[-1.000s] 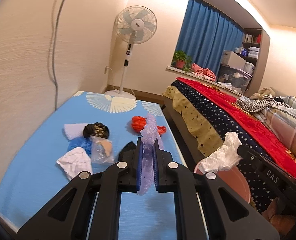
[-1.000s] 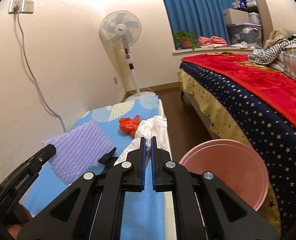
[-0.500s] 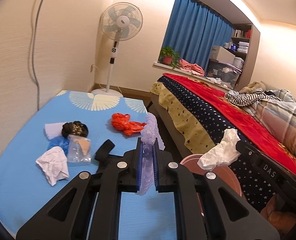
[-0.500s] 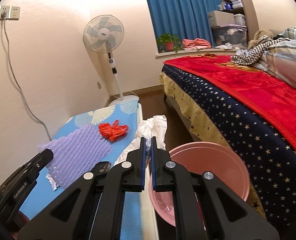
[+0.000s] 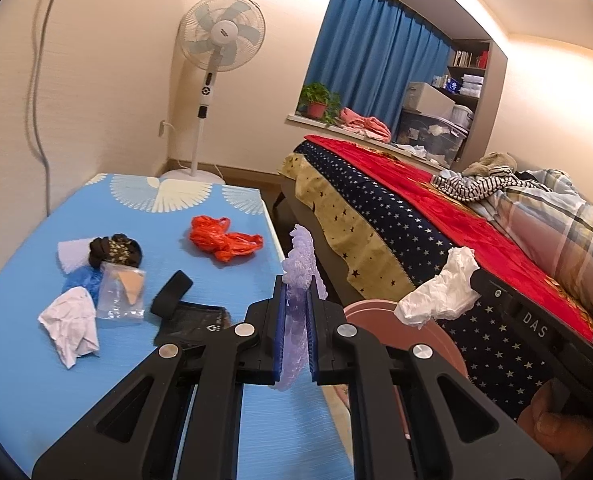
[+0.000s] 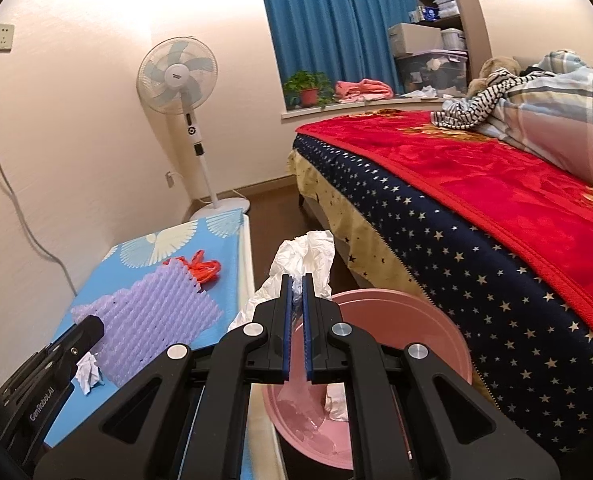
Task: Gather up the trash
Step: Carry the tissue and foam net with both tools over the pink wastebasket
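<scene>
1. The left gripper (image 5: 295, 288) is pointing forward and a little downward, and its jaws are clenching a purple foam net (image 5: 299, 264), which is standing up between the blue pads and hanging out below them.
2. The right gripper (image 6: 296, 286) is pointing the same way, beside the left one, and its jaws are clamping a crumpled white bag (image 6: 308, 258).
3. In the left view the white bag is hanging over the pink bin (image 5: 370, 312), and in the right view the bin is lying directly under the right gripper.
4. The foam net is hanging over the right edge of the blue table (image 5: 28, 360), near the bin but not over it.
5. Other trash is lying on the table: an orange bag (image 5: 224, 238), a white tissue (image 5: 70, 324), a clear packet (image 5: 120, 294), a black wrapper (image 5: 192, 320) and a dark ball (image 5: 114, 250).
6. The table is standing against the wall on its left side, and its right edge is bordering a narrow floor strip.
7. The bed (image 6: 476, 200) is closing this strip on the right side, so the bin is sitting between the table and the bed.
8. The floor is staying open toward the fan (image 5: 220, 40) at the far wall.
9. A thumb (image 5: 556, 432) is showing at the lower right of the left view, behind the right gripper's body.
</scene>
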The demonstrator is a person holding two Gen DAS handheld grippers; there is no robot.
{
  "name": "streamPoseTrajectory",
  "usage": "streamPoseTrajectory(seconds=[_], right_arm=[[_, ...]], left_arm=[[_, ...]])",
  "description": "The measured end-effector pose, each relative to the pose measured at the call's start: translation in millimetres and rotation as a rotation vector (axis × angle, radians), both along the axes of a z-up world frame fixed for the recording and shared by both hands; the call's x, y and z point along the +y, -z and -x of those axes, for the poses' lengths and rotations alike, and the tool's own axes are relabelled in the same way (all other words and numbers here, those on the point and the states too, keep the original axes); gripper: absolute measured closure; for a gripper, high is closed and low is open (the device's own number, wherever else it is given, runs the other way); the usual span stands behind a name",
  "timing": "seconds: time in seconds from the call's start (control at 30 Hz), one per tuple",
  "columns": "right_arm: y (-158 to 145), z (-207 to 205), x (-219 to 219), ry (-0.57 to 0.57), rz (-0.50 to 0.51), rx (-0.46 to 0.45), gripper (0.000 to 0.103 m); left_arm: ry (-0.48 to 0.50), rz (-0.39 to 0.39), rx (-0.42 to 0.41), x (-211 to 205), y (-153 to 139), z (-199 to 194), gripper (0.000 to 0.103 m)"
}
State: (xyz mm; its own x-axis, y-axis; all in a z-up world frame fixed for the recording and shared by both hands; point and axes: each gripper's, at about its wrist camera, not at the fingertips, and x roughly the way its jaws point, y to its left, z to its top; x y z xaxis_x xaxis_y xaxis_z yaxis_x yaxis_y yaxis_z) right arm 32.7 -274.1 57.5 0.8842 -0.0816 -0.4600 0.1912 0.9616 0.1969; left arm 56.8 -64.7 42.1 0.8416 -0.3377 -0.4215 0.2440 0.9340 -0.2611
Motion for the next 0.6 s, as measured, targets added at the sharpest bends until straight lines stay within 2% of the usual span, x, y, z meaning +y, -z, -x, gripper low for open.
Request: streamPoseTrajectory(seconds=[0.6], right_arm=[[10, -6, -28, 0.131, 0.01, 0.023, 0.098]], left_arm=[[0.081, -0.009, 0.016, -40, 12, -14, 0.094]])
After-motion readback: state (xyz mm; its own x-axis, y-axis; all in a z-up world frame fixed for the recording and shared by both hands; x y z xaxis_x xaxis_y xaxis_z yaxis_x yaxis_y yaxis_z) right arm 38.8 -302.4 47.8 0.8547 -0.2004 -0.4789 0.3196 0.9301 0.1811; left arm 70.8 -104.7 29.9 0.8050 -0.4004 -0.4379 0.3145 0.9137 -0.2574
